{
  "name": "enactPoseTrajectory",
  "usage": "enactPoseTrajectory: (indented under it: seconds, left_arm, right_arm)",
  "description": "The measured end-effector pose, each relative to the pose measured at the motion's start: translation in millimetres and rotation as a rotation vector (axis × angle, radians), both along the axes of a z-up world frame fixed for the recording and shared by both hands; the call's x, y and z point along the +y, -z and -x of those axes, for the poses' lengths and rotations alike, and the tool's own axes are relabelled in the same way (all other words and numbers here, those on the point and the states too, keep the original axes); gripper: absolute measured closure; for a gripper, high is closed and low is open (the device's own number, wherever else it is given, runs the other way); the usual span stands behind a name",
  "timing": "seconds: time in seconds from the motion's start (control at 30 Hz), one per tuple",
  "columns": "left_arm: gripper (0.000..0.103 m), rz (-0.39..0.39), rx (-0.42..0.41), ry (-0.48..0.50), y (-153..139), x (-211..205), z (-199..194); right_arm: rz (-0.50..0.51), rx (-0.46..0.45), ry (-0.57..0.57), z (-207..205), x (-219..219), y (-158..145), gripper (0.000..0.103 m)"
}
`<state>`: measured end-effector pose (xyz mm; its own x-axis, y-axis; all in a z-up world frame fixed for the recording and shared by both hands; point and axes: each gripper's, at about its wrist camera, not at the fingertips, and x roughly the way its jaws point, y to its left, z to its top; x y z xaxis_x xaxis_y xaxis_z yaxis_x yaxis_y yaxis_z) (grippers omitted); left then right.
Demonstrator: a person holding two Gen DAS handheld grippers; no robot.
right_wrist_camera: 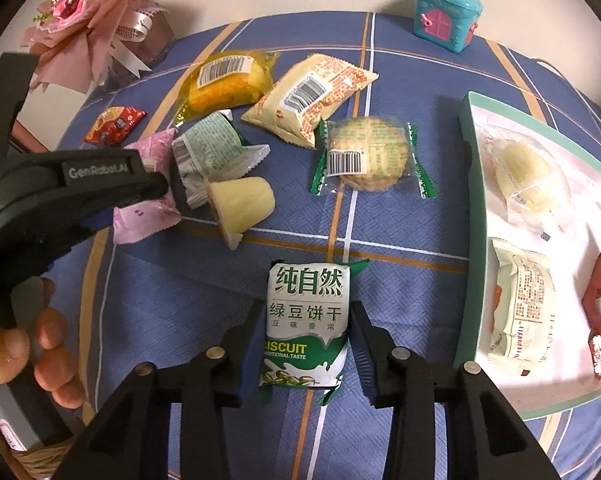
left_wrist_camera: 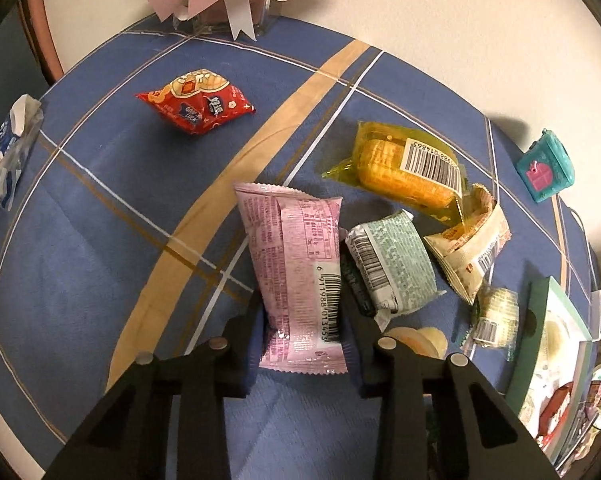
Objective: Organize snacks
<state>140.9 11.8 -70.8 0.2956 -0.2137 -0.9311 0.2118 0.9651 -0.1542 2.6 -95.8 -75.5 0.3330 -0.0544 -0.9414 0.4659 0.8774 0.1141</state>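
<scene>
I'm looking down on a table under a blue plaid tablecloth [right_wrist_camera: 400,280] crossed by tan and white stripes. Between my left fingers lies a pink snack packet [left_wrist_camera: 296,276]; just right of them a pale green wrapped packet [left_wrist_camera: 392,264], beyond that a vacuum-packed corn cob [left_wrist_camera: 412,168] and a cream snack bag [left_wrist_camera: 472,244]. Far ahead to the left sits a red snack packet [left_wrist_camera: 196,102]. Between my right fingers lies a green-and-white biscuit packet [right_wrist_camera: 306,328]. Ahead of them are a wrapped round cookie [right_wrist_camera: 366,156] and a pale jelly cup [right_wrist_camera: 240,202] on its side. Right of them stands a green-rimmed tray [right_wrist_camera: 470,240], far ahead a teal toy house [right_wrist_camera: 446,16].
</scene>
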Motion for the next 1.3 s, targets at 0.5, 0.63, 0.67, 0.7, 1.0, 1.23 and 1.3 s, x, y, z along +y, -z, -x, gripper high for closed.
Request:
enactPoseTrajectory:
  seconds: [0.5,0.63,0.67,0.7,1.0,1.23,1.3]
  left_arm:
    - [0.067,0.039,-0.078,0.002,-58,4,27]
    - [0.067,0.055,-0.099,0.031,-68,-10,38]
    - [0.067,0.059,-0.106,0.038,-71,-14,42]
    - [0.067,0.062,-0.112,0.044,-74,-18,45]
    - [0.067,0.094,-0.177,0.152,-102,-62,75]
    - [0.067,0.106,-0.179,0.267,-108,-100,107]
    - [0.067,0.108,-0.174,0.311,-107,-113,118]
  right_arm:
    - [0.037,-0.097,0.055,19,-10,-52,0.06]
    - [0.045,-0.1,0.092,23,-22,-62,0.06]
    - [0.046,-0.103,0.104,25,-27,-64,0.06]
    - [0.05,-0.107,0.116,26,-31,-67,0.06]
    - [0.081,-0.142,0.26,56,-82,-85,0.06]
    - [0.086,-0.125,0.408,94,-132,-82,0.06]
    - [0.081,-0.122,0.437,104,-143,-81,0.06]
